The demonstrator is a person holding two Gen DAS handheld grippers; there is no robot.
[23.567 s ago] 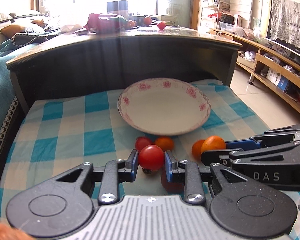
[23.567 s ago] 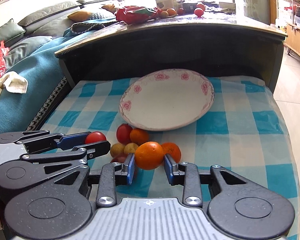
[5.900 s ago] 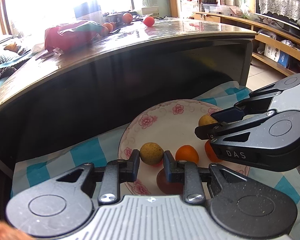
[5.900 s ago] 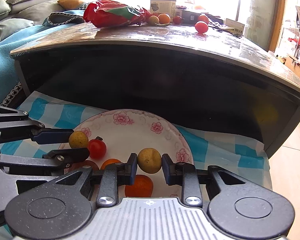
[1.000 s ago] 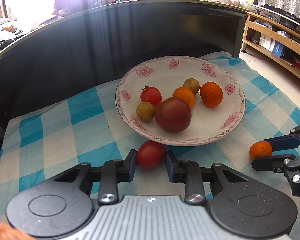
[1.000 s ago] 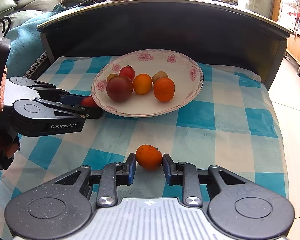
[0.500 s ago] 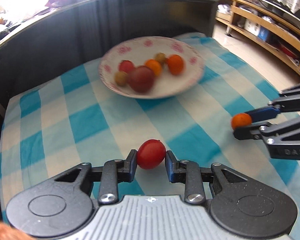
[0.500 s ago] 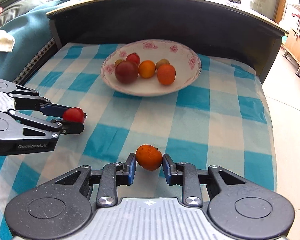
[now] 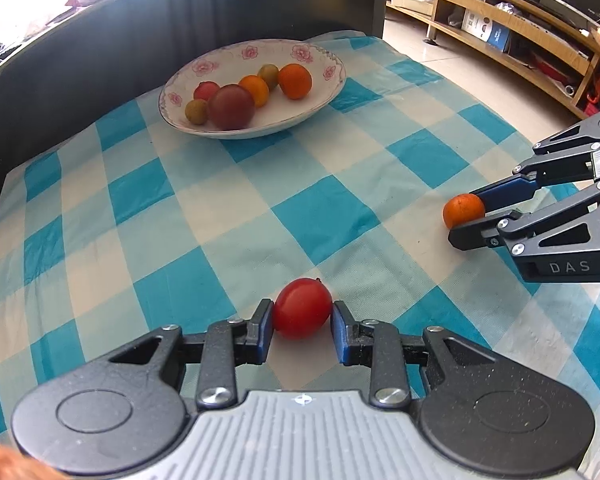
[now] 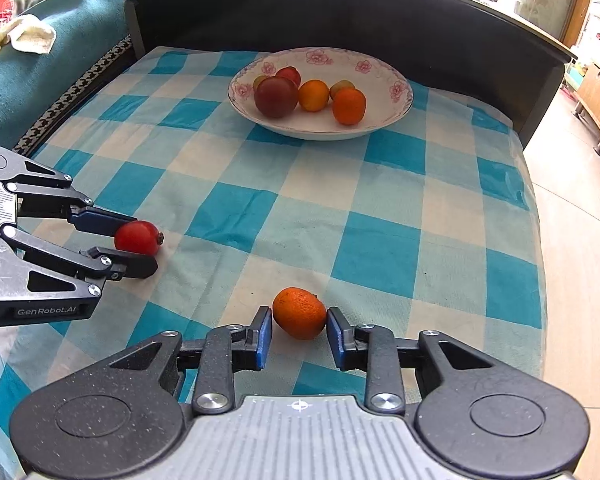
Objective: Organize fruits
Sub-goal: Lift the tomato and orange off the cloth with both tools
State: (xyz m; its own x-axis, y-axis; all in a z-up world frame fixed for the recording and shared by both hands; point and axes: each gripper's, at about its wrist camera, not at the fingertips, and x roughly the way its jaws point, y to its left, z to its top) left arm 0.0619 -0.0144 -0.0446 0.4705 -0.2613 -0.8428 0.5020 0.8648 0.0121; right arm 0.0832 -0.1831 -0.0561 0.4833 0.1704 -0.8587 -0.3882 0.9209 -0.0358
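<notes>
Left gripper [image 9: 302,322] sits low over the checked cloth [image 9: 320,216] with a red tomato [image 9: 302,308] between its blue pads; both pads appear to touch the fruit, which rests on or just above the cloth. From the right wrist view the same tomato [image 10: 137,237] sits at the tips of the left tool, near the cloth's left side.

Right gripper [image 10: 299,330] is parted slightly wider than the small orange [image 10: 299,313] between its fingers. A narrow gap shows on the left pad side; the right pad looks just touching or barely off, cannot tell which. The orange lies on the cloth.

White plate with pink flowers [image 10: 400,98] stands at the far end of the cloth, well apart from both tools. It holds a dark red tomato [image 10: 276,96], a smaller red one, two orange fruits and two small yellowish ones, grouped together.
</notes>
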